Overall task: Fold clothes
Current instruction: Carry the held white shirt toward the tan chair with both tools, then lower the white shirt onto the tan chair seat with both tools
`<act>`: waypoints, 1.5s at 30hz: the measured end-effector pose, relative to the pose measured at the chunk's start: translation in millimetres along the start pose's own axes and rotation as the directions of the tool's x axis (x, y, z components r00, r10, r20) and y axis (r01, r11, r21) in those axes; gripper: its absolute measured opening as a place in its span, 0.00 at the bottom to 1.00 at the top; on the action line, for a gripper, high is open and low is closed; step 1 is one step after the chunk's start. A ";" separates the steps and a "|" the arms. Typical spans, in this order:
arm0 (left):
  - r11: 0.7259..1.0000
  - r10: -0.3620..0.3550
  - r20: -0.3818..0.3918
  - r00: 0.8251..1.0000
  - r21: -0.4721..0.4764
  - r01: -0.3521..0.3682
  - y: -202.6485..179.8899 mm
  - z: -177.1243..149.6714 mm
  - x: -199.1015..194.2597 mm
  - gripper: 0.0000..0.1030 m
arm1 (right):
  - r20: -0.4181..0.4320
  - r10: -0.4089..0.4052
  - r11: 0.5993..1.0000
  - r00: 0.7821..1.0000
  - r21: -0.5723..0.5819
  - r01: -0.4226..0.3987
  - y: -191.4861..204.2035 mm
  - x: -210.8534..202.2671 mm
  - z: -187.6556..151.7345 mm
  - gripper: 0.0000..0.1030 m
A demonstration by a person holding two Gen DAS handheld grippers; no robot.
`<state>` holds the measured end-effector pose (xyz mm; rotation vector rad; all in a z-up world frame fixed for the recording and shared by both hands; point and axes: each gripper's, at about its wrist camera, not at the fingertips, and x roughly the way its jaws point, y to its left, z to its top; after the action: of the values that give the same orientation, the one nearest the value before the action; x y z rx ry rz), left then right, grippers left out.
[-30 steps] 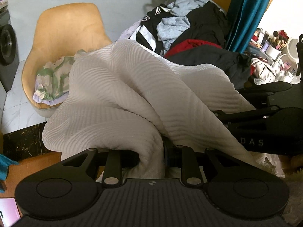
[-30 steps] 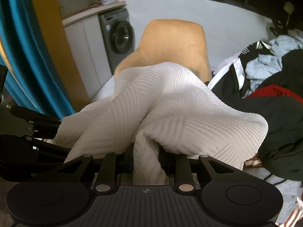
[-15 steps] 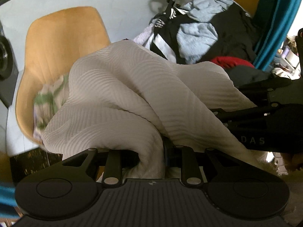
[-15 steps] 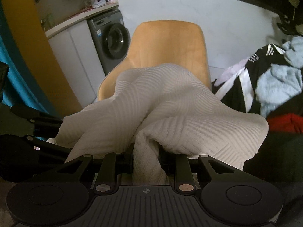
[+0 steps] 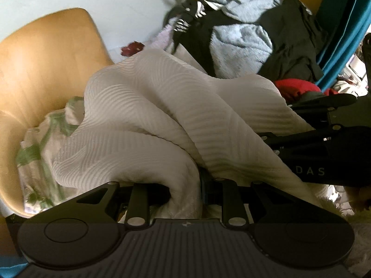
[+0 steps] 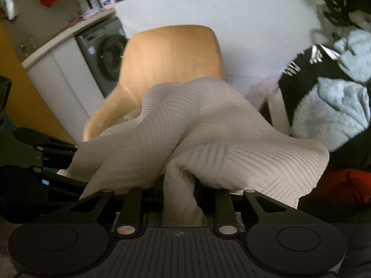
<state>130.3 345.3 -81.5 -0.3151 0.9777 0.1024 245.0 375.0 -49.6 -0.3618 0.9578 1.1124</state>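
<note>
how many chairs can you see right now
1: a tan chair behind the white garment, with a green-patterned cloth lying on its seat. Others may be hidden by the laundry.

Both wrist views look steeply down, close, sharing the orange chair.

The white letters "D A S" stand on the side of the black plastic body of the other handheld gripper, seen at the right edge of the left wrist view; whatever comes before them is hidden behind white ribbed cloth. A label on the grey front-loading washing machine in the right wrist view is too blurred to read
</note>
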 end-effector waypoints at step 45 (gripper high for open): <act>0.997 0.026 -0.224 0.974 -0.062 -0.041 399.1 44.4 210.9 0.25 | -0.201 0.083 0.993 0.976 -0.071 -0.099 16.9 469.6 179.4 0.21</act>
<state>193.2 726.3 -319.3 -0.3772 1.2046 0.1328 366.9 781.9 -319.0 -0.5058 1.1163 1.2177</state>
